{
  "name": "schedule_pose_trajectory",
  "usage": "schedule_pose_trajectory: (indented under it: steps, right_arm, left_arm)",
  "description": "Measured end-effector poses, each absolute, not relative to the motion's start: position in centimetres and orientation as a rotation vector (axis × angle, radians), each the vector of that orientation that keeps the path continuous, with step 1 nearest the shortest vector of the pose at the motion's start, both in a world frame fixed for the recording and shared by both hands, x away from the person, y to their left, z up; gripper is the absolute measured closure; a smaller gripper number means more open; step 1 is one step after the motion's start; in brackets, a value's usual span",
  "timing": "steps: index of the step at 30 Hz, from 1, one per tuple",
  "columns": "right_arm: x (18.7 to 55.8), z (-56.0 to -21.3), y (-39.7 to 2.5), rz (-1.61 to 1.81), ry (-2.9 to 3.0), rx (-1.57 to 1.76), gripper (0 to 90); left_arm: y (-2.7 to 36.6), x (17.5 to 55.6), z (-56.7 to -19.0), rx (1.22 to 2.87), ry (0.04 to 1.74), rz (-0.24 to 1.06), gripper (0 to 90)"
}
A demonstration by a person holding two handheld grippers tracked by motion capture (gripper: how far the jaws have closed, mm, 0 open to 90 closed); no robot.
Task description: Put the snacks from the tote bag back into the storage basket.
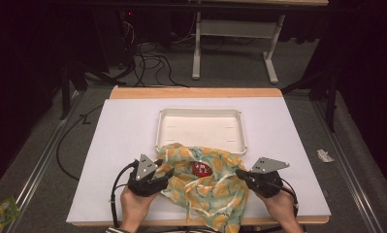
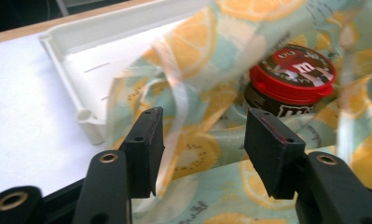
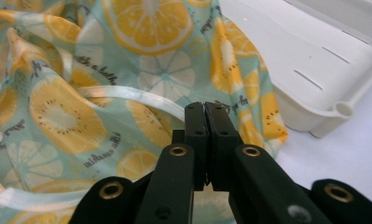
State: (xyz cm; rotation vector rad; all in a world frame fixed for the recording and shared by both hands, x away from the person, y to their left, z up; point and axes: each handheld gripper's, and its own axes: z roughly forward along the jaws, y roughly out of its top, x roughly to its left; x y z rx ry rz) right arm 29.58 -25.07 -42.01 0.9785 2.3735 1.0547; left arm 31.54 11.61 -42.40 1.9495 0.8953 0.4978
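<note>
A cloth bag [image 1: 215, 191] printed with lemon and kiwi slices lies crumpled at the table's near edge, its far part lapping onto a white tray [image 1: 158, 131]. A dark jar with a red lid [image 1: 201, 168] sits in the bag's folds, also seen in the left gripper view as the jar [image 2: 291, 77]. My left gripper [image 2: 202, 128] is open at the bag's left side [image 1: 166, 172], with a pale strap [image 2: 176, 93] of the bag hanging between its jaws. My right gripper [image 3: 206, 112] is shut on the edge of the bag [image 3: 72, 112] at its right side [image 1: 239, 174].
The white tray [image 3: 314, 60] is shallow, with slots in its floor, and stands mid-table just beyond the bag. The white table sheet [image 1: 123, 136] has a wooden edge at the far side. Cables [image 1: 152, 63] and a desk frame [image 1: 230, 29] are on the floor beyond.
</note>
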Motion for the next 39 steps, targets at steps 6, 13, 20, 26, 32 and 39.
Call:
schedule_pose_trajectory:
  steps: [6,13,20,26,32,39]
  right_arm:
    - [29.7,-41.3,-25.9,1.094,2.293,0.989,90.0]
    - [30.7,-41.0,-27.7,1.1,2.224,1.054,90.0]
    - [32.1,-42.2,-28.6,1.051,2.201,1.142,90.0]
    - [33.5,-44.2,-29.3,1.016,2.22,1.229,90.0]
    - [34.5,-45.8,-29.7,0.989,2.232,1.318,90.0]
    - [35.7,-47.0,-29.0,0.913,2.26,1.318,90.0]
  left_arm:
    - [12.2,32.2,-42.6,1.934,0.918,0.519,47.6]
    - [12.3,33.6,-43.4,1.945,0.929,0.449,65.3]
    - [11.9,34.0,-43.8,1.969,0.905,0.407,82.4]
    - [11.8,34.1,-43.9,1.986,0.885,0.384,90.0]
    - [11.6,34.1,-44.1,2.004,0.867,0.381,90.0]
    - [11.0,35.1,-45.1,2.04,0.902,0.368,90.0]
